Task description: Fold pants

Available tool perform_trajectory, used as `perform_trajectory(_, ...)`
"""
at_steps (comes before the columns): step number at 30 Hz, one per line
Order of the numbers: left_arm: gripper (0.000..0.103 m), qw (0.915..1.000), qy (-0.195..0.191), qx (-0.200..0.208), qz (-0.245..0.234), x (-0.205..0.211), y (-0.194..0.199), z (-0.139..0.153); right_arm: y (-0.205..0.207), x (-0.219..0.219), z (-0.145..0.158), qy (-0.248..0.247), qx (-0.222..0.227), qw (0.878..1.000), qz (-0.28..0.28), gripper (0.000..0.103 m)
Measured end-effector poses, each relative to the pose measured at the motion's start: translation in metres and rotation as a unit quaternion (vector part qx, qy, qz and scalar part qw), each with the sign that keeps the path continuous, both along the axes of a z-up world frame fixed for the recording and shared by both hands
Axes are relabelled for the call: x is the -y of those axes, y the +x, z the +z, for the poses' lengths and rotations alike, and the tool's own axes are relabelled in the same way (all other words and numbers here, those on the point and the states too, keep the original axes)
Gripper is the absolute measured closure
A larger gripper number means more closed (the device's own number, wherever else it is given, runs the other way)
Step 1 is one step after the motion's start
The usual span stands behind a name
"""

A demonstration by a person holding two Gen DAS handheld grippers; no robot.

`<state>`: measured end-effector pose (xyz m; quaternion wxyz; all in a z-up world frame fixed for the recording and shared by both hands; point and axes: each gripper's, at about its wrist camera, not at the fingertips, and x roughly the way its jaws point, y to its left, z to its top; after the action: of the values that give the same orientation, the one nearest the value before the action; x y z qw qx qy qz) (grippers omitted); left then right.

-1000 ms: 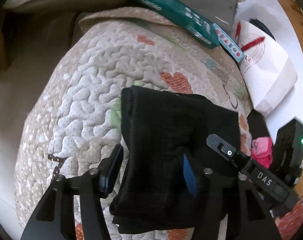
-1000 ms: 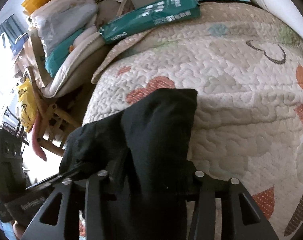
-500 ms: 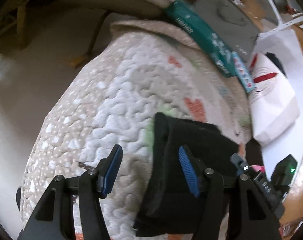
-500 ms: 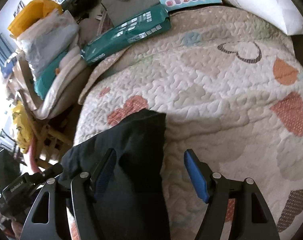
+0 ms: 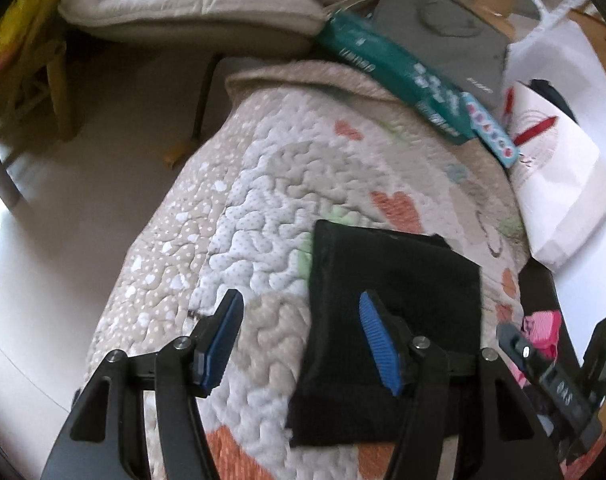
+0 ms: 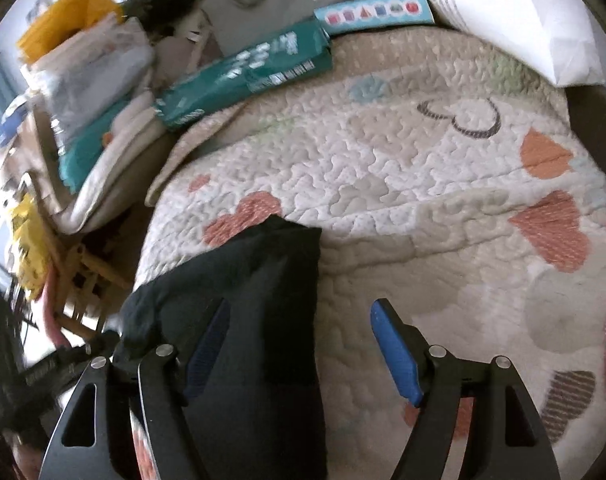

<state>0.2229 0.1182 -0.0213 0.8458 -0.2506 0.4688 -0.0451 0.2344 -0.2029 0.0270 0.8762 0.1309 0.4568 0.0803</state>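
Quilt (image 5: 263, 216) under folded pants (image 5: 395, 304); left gripper (image 5: 301, 340) wide, right gripper (image 6: 299, 348) just opening, both empty. Fold looks done; next, clearing off.

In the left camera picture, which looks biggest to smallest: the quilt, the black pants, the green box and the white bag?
1. Quilt, by far.
2. Black pants, though they lie nearest the camera, which enlarges them.
3 and 4. White bag and green box look alike in size; both lie farther off, so I won't rank them.
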Motion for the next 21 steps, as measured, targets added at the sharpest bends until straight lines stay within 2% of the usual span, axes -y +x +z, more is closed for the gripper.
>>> perform_trajectory(4, 0.041, 0.9992, 0.028, 0.025, -0.015, 0.015, -0.037, 0.020, -0.052, 0.005, 0.013, -0.009, 0.014, 1.000, 0.025, 0.024)
perform_trajectory(9, 0.039, 0.9956, 0.072, 0.054, -0.025, 0.038, -0.091, 0.037, -0.119, 0.009, 0.010, 0.004, 0.012, 0.999, 0.034, 0.024)
perform_trajectory(16, 0.033, 0.9850, 0.157, 0.071, -0.005, 0.053, -0.158, 0.032, -0.169, 0.003, 0.001, -0.015, 0.028, 0.999, 0.037, 0.024)
perform_trajectory(18, 0.033, 0.9843, 0.165, 0.064, 0.001, 0.052, -0.166, 0.027, -0.177, 0.001, -0.002, -0.024, 0.032, 0.999, 0.035, 0.024)
perform_trajectory(21, 0.033, 0.9869, 0.155, 0.043, 0.004, 0.045, -0.173, 0.017, -0.188, -0.002, -0.005, -0.032, 0.038, 0.998, 0.035, 0.024)
